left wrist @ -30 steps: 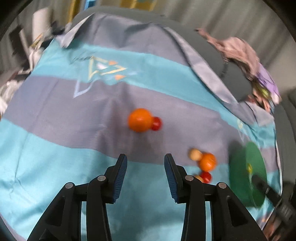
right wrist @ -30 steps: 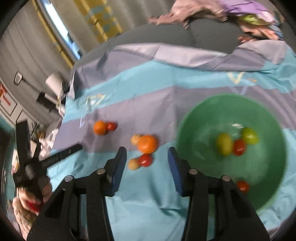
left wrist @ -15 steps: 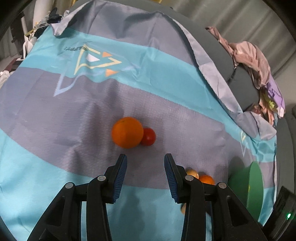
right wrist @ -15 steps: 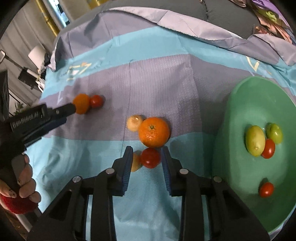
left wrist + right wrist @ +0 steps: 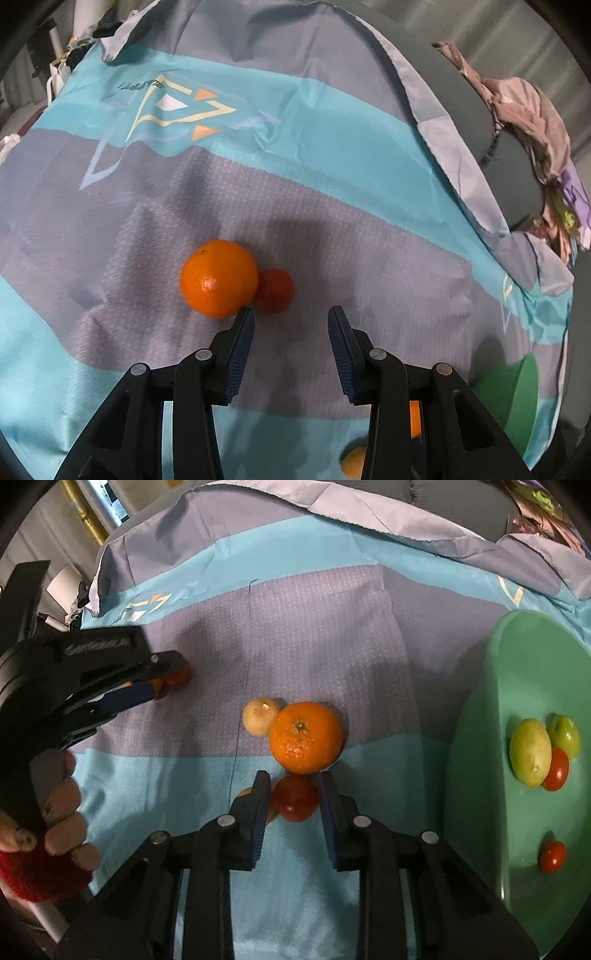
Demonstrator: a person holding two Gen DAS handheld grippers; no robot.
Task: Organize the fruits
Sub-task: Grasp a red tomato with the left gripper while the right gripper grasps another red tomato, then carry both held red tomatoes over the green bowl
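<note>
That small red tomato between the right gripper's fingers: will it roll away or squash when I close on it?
The small round red tomato looks smooth and glossy, so it may slip from the right gripper if pinched off-centre. Being round on loose blue-and-grey cloth, it could roll. It seems to touch the large orange, which might get nudged. It is probably soft, so close gently.

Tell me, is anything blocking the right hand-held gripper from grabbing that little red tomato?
No. The red tomato already sits between the fingers of the right hand-held gripper, with nothing in the gap. The big orange sits just beyond it and a small yellowish fruit peeks out beside the left finger, so both crowd it.
</note>
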